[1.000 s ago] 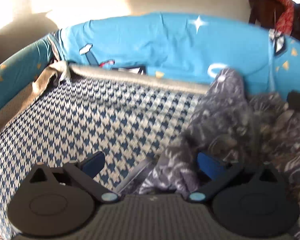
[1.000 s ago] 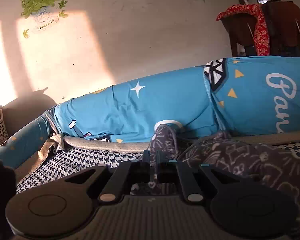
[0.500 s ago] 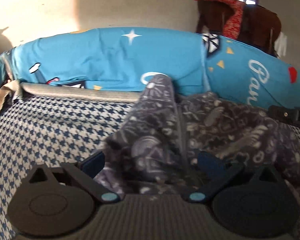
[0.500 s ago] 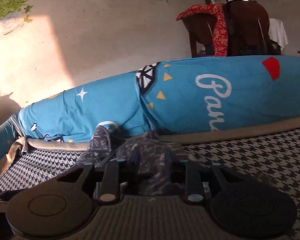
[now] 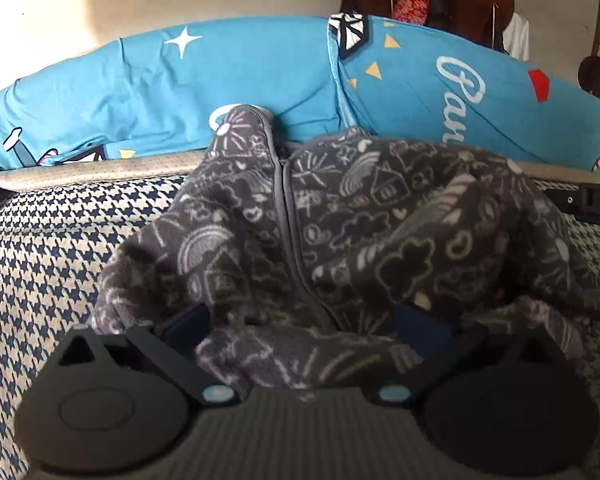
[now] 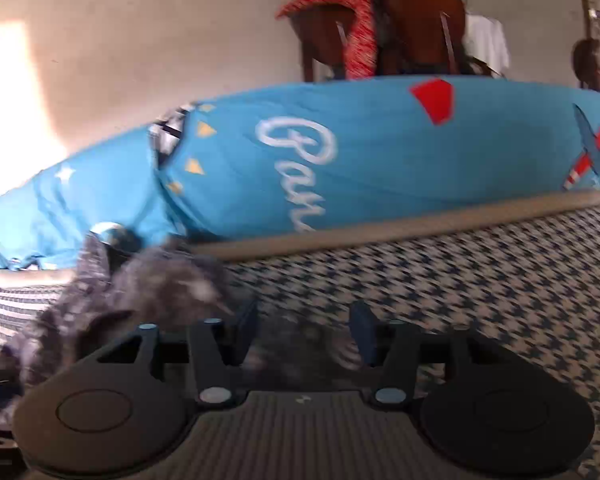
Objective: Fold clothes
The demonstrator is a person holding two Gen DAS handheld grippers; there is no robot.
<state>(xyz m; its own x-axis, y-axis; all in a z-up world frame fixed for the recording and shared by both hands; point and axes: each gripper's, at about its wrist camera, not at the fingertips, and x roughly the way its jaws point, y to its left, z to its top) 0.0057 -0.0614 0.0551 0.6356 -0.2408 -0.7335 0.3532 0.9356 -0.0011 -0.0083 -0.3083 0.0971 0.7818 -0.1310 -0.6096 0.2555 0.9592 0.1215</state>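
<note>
A dark grey fleece garment [image 5: 340, 232] with white doodle prints and a zipper lies bunched on the houndstooth bed cover [image 5: 52, 248]. My left gripper [image 5: 304, 320] is open, its blue pads spread wide with garment folds lying between them. In the right wrist view the garment [image 6: 148, 292] sits at the left, blurred. My right gripper [image 6: 304, 332] is open, with a bit of the fleece lying between its fingers. The right gripper's body shows at the left wrist view's right edge [image 5: 592, 200].
Blue printed pillows [image 5: 260, 80] [image 6: 380, 160] line the back of the bed along a beige piped edge [image 6: 420, 224]. A wooden chair with red cloth [image 6: 380, 28] stands behind. The houndstooth cover [image 6: 500, 280] stretches to the right.
My right gripper has opened and let go of the garment while swinging right. My left gripper moved right and in, so the garment now lies between its open pads.
</note>
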